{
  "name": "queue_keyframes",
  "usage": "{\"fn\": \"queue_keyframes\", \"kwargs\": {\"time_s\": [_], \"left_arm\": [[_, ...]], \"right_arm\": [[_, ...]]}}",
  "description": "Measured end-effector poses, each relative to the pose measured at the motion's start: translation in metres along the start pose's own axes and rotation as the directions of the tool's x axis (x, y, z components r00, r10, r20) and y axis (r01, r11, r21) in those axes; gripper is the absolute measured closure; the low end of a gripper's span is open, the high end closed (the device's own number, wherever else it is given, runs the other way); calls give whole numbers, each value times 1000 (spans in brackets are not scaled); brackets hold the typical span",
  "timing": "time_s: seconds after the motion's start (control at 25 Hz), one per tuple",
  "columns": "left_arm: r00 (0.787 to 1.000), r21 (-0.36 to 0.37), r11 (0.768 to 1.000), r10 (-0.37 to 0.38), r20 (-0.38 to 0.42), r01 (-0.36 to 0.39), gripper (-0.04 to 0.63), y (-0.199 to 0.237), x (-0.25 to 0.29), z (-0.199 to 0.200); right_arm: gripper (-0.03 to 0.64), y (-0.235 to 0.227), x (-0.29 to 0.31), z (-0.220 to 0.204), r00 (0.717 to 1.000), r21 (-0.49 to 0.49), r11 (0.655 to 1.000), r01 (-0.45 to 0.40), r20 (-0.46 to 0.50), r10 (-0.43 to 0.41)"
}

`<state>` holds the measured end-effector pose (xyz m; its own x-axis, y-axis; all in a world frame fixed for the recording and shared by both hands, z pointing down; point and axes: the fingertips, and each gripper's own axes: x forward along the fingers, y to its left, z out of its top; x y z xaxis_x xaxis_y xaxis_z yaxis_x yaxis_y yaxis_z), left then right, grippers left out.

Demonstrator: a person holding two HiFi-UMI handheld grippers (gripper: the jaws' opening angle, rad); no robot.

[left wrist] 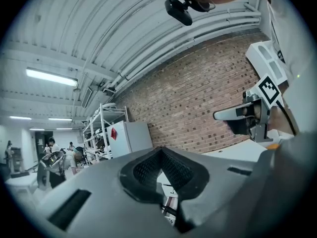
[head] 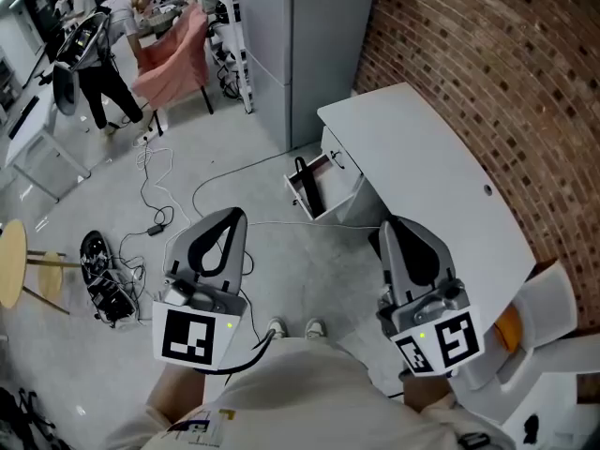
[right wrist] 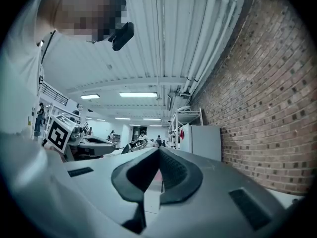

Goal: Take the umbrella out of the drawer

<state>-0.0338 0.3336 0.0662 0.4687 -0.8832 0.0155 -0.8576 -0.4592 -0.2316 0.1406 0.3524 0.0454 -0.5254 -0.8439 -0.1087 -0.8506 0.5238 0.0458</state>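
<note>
A white desk stands along the brick wall. Its small drawer is pulled open toward the floor side. A black umbrella lies in the drawer with one end sticking up over the edge. Both grippers are held level above the floor, well short of the drawer. My left gripper is shut and holds nothing. My right gripper is also shut and empty, next to the desk's near corner. In the left gripper view the jaws of the left gripper meet at the tip. The right gripper looks the same in its own view.
Cables and a black bundle lie on the grey floor to the left. A round yellow stool stands at the left edge. A white chair sits at the lower right. A grey cabinet stands behind the desk; people work far back.
</note>
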Motion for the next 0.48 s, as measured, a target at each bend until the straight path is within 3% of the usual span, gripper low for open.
{"fn": "queue_keyframes", "kwargs": {"time_s": [0.48], "left_arm": [[1000,21,1000,14,-17,-14,589,-25,0,4]], "right_arm": [[609,-7,-11,-8,998,8,998,-62,-30,62]]}}
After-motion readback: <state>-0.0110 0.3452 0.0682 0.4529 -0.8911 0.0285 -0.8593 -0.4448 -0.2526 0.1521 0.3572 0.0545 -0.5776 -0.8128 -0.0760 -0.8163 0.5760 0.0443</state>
